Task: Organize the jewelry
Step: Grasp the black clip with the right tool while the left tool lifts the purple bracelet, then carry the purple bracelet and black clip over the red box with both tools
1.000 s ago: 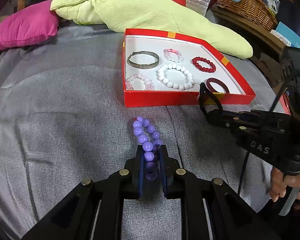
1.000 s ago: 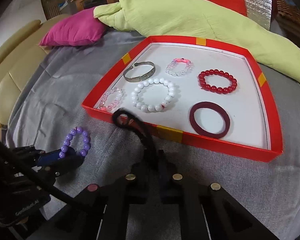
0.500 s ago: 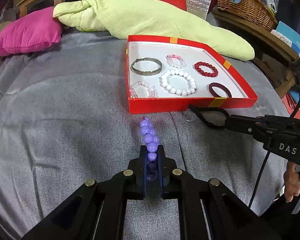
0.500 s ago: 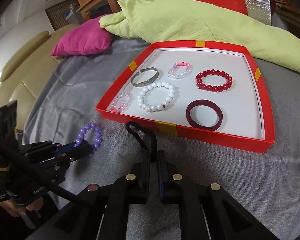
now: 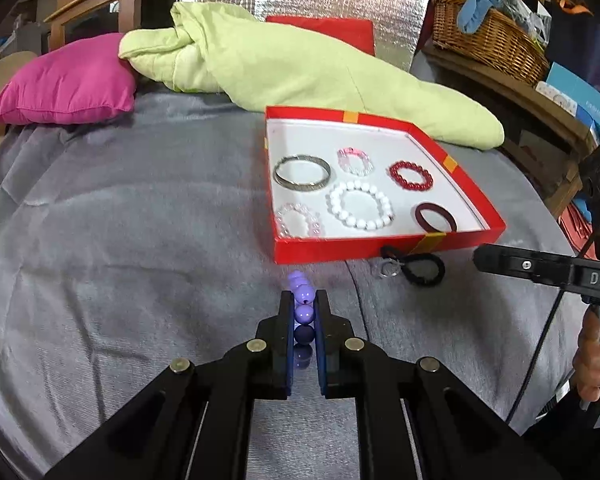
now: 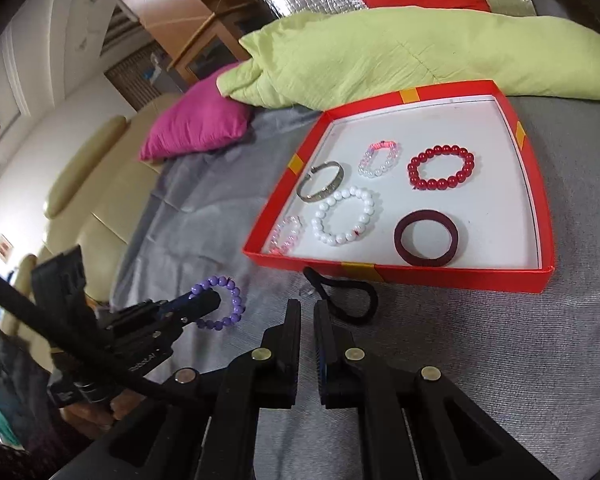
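My left gripper is shut on a purple bead bracelet, which stands edge-on between the pads just above the grey cloth. From the right wrist view the purple bracelet sticks out of the left gripper. A red tray with a white floor holds several bracelets. A black hair tie lies on the cloth in front of the tray, beside a small clear ring. My right gripper is shut, with the hair tie just beyond its tips. Nothing shows between its pads.
A lime green quilt and a pink pillow lie behind the tray. A wicker basket stands on a wooden shelf at the right. A cream sofa borders the grey cloth on the left. A person's hand holds the right gripper.
The left jaws closed tighter on the purple bracelet and turned it edge-on. The right gripper drew back from the tray, and the hair tie it held now lies on the cloth.
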A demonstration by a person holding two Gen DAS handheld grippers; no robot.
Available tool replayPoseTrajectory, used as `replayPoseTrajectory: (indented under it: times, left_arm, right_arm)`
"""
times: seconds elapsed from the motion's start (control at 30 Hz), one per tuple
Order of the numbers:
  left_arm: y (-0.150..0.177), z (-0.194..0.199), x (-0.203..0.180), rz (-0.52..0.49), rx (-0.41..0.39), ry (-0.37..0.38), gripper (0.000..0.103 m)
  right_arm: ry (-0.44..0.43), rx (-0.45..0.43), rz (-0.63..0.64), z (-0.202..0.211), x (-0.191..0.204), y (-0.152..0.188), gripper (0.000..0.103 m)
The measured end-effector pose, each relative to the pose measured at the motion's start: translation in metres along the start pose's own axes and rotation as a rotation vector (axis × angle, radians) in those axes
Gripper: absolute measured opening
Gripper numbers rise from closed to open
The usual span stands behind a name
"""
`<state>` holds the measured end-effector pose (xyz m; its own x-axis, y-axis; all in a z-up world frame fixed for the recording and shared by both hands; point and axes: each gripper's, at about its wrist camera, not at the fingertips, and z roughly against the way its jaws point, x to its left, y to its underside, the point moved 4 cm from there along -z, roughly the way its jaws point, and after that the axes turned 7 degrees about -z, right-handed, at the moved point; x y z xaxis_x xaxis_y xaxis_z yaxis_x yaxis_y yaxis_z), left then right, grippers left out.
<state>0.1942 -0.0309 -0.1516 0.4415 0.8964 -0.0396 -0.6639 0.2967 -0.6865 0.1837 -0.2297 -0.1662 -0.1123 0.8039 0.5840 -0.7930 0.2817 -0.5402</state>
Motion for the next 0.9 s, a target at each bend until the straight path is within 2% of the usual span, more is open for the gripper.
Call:
replayPoseTrajectory:
  times: [0.17, 0.27, 0.4, 0.43, 0.47, 0.53, 0.57, 0.63, 0.7, 0.73, 0.77, 0.8, 0.83, 0.87, 0.9]
  left_arm:
    - [-0.005, 0.007, 0.005, -0.005, -0.033, -0.019, 0.01]
    - [-0.008, 0.01, 0.006, -0.009, -0.05, -0.023, 0.01]
    - [-0.008, 0.011, 0.006, -0.011, -0.051, -0.034, 0.01]
    - [-0.008, 0.011, 0.006, -0.011, -0.047, -0.032, 0.01]
    - [-0.008, 0.01, 0.005, -0.013, -0.045, -0.031, 0.01]
    - [-0.006, 0.01, 0.001, -0.024, -0.042, -0.027, 0.01]
    - [-0.005, 0.009, 0.0, -0.028, -0.04, -0.023, 0.01]
    - [-0.004, 0.009, -0.003, -0.036, -0.036, -0.018, 0.01]
    - [-0.003, 0.008, -0.005, -0.045, -0.033, -0.018, 0.01]
    - [-0.003, 0.008, -0.006, -0.045, -0.031, -0.016, 0.01]
    - [-0.003, 0.008, -0.006, -0.044, -0.03, -0.014, 0.01]
    - [-0.003, 0.009, -0.006, -0.044, -0.029, -0.013, 0.01]
    - [-0.003, 0.009, -0.006, -0.044, -0.03, -0.014, 0.01]
    - [-0.003, 0.01, -0.006, -0.044, -0.032, -0.014, 0.01]
    - [-0.003, 0.01, -0.005, -0.044, -0.033, -0.014, 0.01]
  right_arm:
    - [-0.057, -0.03, -0.042, 0.012, -0.002, -0.007, 0.007]
    - [-0.008, -0.033, -0.028, 0.011, -0.005, -0.007, 0.007]
    - [0.124, 0.007, 0.051, -0.001, -0.003, 0.001, 0.013]
    - [0.14, 0.021, 0.067, -0.007, -0.002, 0.003, 0.024]
    - [0.161, 0.026, 0.085, -0.011, 0.0, 0.005, 0.043]
    - [0.214, 0.016, 0.129, -0.02, 0.005, 0.007, 0.066]
    - [0.228, 0.002, 0.155, -0.023, 0.008, 0.007, 0.066]
    - [0.242, -0.006, 0.202, -0.034, 0.015, 0.006, 0.066]
    - [0.264, 0.026, 0.196, -0.05, 0.015, 0.006, 0.066]
    - [0.278, 0.045, 0.189, -0.058, 0.013, 0.007, 0.058]
    - [0.303, 0.056, 0.189, -0.065, 0.011, 0.008, 0.039]
    - [0.337, 0.06, 0.197, -0.069, 0.01, 0.008, 0.03]
    - [0.354, 0.051, 0.206, -0.07, 0.01, 0.009, 0.015]
    - [0.343, 0.056, 0.201, -0.068, 0.01, 0.009, 0.009]
    - [0.319, 0.062, 0.188, -0.066, 0.011, 0.009, 0.009]
